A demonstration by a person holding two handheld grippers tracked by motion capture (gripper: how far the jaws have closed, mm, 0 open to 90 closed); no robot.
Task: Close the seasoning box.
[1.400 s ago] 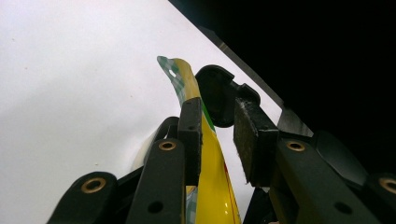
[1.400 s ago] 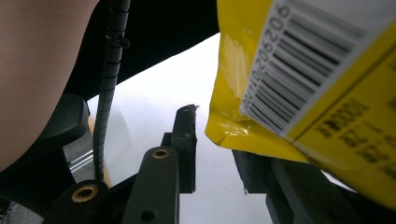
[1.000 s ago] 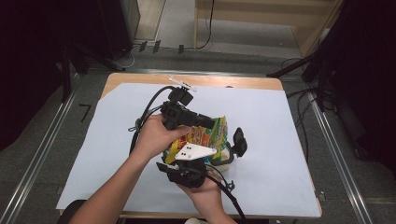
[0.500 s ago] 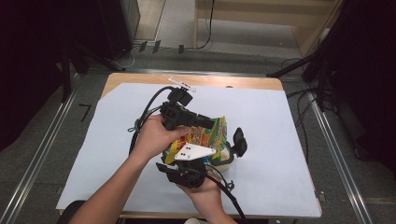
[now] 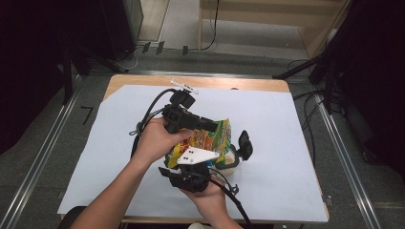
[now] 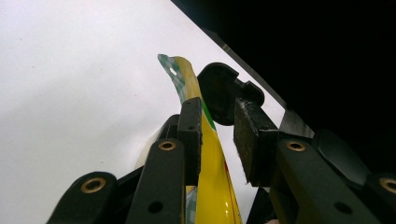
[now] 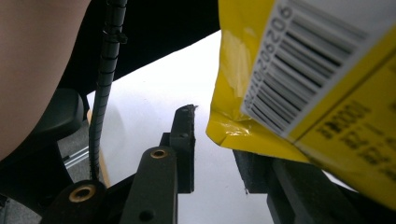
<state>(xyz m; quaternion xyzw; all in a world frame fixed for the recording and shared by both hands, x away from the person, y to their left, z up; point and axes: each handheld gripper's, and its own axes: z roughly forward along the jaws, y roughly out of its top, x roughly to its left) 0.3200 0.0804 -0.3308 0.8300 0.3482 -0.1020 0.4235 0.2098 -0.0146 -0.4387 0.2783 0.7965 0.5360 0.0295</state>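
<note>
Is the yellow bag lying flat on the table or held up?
Held up. In the high view the bag sits between both grippers above the white sheet; the left gripper view shows its edge standing upright between the jaws.

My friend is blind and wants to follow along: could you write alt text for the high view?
A person's two hands, each with a black gripper, meet at a colourful snack bag in the middle of a table covered in white paper. The left gripper lies across the bag's far edge; the right gripper comes at it from the near side.
</note>
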